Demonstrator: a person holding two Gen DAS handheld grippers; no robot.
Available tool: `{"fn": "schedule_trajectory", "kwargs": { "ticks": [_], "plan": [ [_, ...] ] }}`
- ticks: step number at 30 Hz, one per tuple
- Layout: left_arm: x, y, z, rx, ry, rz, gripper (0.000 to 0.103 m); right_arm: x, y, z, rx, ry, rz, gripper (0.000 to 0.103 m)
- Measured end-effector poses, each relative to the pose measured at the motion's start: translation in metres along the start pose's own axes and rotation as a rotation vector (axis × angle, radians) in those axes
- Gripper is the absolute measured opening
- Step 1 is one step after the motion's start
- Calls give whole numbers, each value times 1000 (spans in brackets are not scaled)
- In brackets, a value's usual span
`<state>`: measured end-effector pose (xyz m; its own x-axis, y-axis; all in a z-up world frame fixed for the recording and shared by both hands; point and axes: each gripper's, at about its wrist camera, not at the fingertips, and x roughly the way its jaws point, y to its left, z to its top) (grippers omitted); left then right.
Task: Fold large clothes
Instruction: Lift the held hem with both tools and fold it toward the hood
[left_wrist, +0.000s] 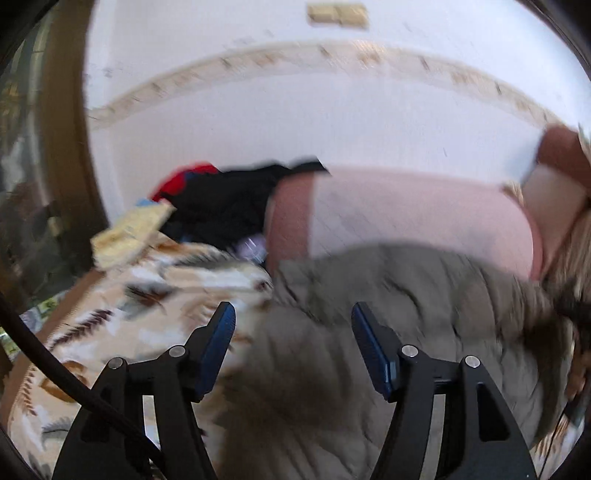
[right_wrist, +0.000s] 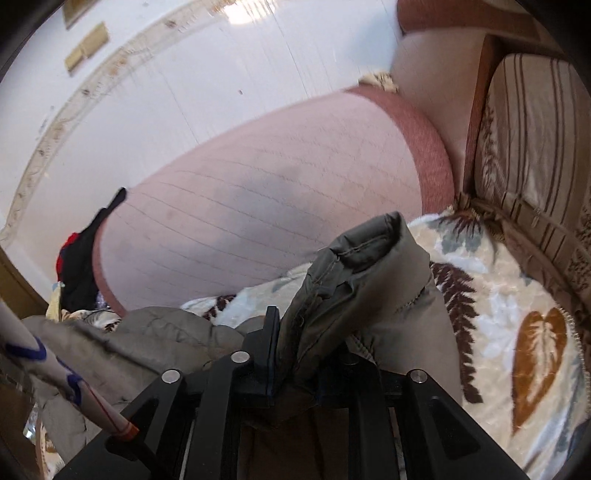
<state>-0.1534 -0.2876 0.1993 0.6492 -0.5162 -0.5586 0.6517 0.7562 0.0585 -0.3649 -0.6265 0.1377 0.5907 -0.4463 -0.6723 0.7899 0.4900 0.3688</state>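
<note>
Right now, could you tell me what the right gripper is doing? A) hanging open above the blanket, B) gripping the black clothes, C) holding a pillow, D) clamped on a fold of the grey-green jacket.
D: the right gripper is shut on a bunched edge of the grey-green jacket.

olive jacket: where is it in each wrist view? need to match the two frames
Left wrist: the olive jacket fills the lower centre and right, spread on the leaf-print blanket under the open left gripper.
Right wrist: the jacket is at centre, a bunched fold clamped in the right gripper, more fabric trailing lower left.
Shared landmark: the pink mattress behind it.
</note>
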Motion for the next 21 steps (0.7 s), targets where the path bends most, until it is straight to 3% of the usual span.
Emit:
{"fn": "schedule_trajectory", "kwargs": {
  "ticks": [4, 6, 10, 12, 16, 21],
  "plan": [
    [42, -30, -25, 47, 83, -30, 65, 0, -17, 2, 76, 29, 119, 42],
    [58, -38, -31, 56, 111, -44, 64, -17, -25, 4, 75, -4, 166, 54],
    [78, -48, -33, 67, 116, -33, 64, -49, -31, 3, 9, -61, 199, 54],
    [88, -51, -33, 65, 128, -27, 64, -52, -20, -6, -94, -58, 180, 54],
    [114, -56, -38, 71, 168, -2, 65, -24, 10, -30, -262, -15, 126, 53],
    [146, -54, -46, 75, 219, 12, 70, 36, 23, -47, -337, 35, 17, 54]
  ]
}}
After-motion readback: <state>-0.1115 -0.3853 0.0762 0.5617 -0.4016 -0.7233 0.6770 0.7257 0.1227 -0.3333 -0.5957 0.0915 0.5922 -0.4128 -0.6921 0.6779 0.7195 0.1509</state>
